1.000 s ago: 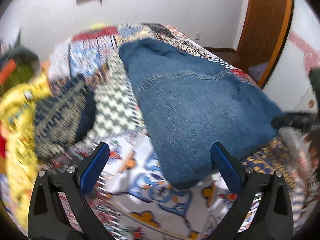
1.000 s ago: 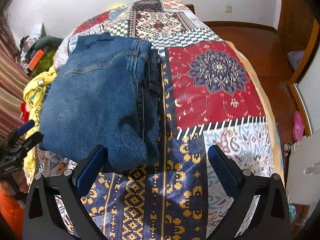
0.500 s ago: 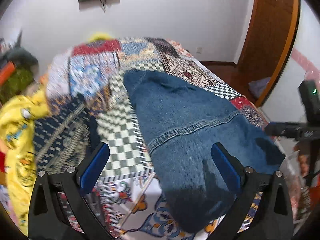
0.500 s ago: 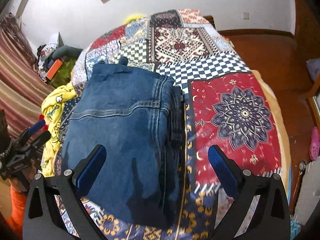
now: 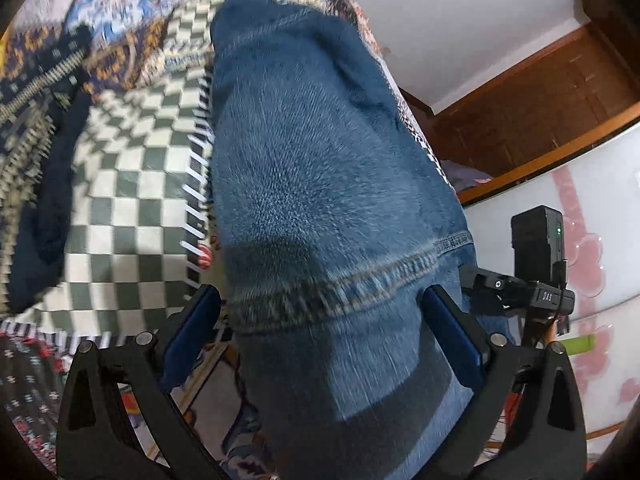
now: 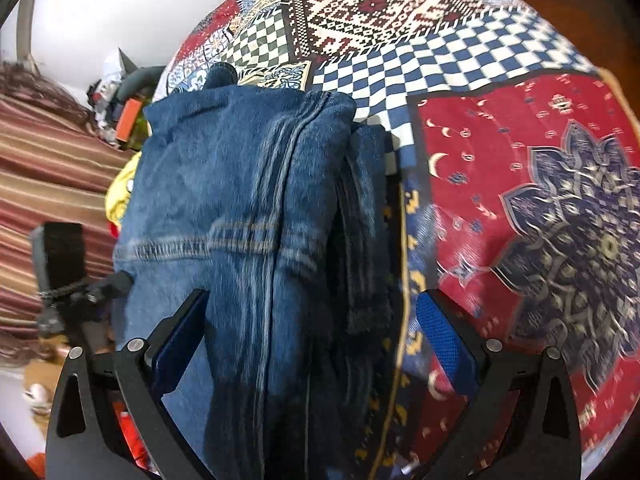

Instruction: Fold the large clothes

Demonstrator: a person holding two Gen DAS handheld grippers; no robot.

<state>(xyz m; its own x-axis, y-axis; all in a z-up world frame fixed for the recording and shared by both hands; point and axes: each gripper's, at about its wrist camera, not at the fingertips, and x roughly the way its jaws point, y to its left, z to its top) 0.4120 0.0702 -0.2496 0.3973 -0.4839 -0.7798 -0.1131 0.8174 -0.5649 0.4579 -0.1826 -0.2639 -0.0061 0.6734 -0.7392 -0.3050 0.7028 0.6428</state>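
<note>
**Both grippers closing in on the folded jeans**

Jeans point(image 5: 320, 208) folded into a long stack on the patchwork bed point(image 6: 520, 184), filling the centre of both views, waistband seam crossing the lower middle. Left gripper point(image 5: 320, 332) straddling the near part of the denim, fingers point(image 5: 192, 332) spread wide, cloth between them but not pinched. Right gripper point(image 6: 316, 340) likewise spread apart over the layered right edge of the stack, nothing clamped.

Probably the approach to the next fold or a lift. Best done by pushing both sets of fingers well over the edge, catching every layer at once, closing evenly, then raising both sides level to keep the stack from slumping. Risk: thick denim slipping out, lower layers left behind.

No containers visible. Yellow garment point(image 6: 120, 188) at centre left of the right view, beyond the jeans.
</note>
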